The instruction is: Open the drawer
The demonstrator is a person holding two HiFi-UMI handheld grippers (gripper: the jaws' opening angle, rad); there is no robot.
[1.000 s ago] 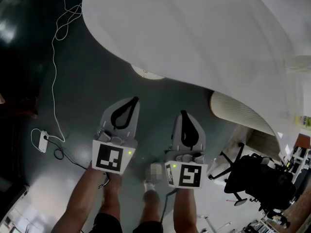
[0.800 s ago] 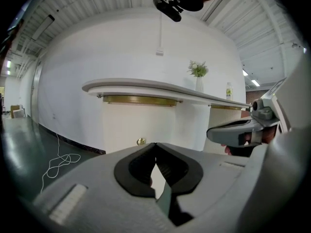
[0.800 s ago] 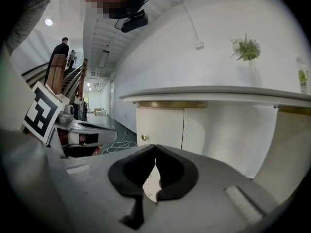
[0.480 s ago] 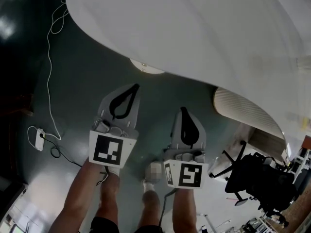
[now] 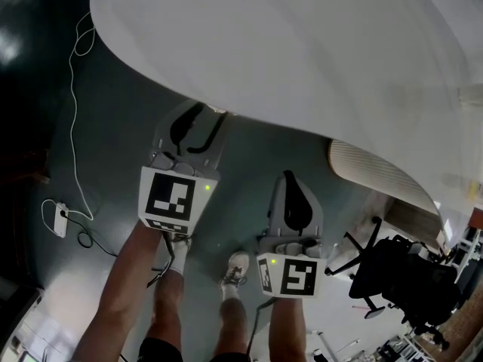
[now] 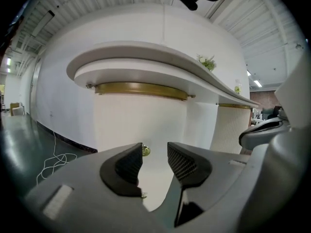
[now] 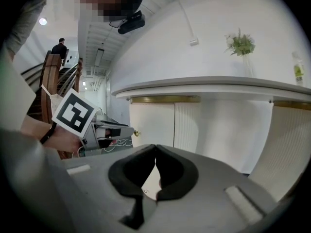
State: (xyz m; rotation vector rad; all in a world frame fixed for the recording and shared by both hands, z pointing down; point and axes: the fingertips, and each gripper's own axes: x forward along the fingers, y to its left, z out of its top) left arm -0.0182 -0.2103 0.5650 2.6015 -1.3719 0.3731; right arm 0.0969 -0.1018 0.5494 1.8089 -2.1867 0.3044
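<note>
A white cabinet front (image 6: pixel 138 125) stands under the curved white counter (image 5: pixel 302 51), below a brass band. A small brass knob (image 6: pixel 146 151) sits on it, also visible as the knob (image 7: pixel 135 133) in the right gripper view. My left gripper (image 6: pixel 154 152) is open; its jaws have just been opening, and nothing is between them. The knob shows in their gap, farther off and apart from the pads. In the head view the left gripper (image 5: pixel 205 119) reaches the counter's edge. My right gripper (image 5: pixel 289 178) hangs back, shut with nothing in it, its tips touching (image 7: pixel 155 152).
A white cable (image 5: pixel 75 89) and a power adapter (image 5: pixel 60 219) lie on the dark floor at the left. A ribbed white column (image 5: pixel 370 172) and a black office chair (image 5: pixel 400 277) stand at the right. The person's shoe (image 5: pixel 235 266) is below the grippers.
The left gripper has moved forward to the counter's edge and its jaws have gone from shut to open. The right gripper has sunk slightly and stays shut.
</note>
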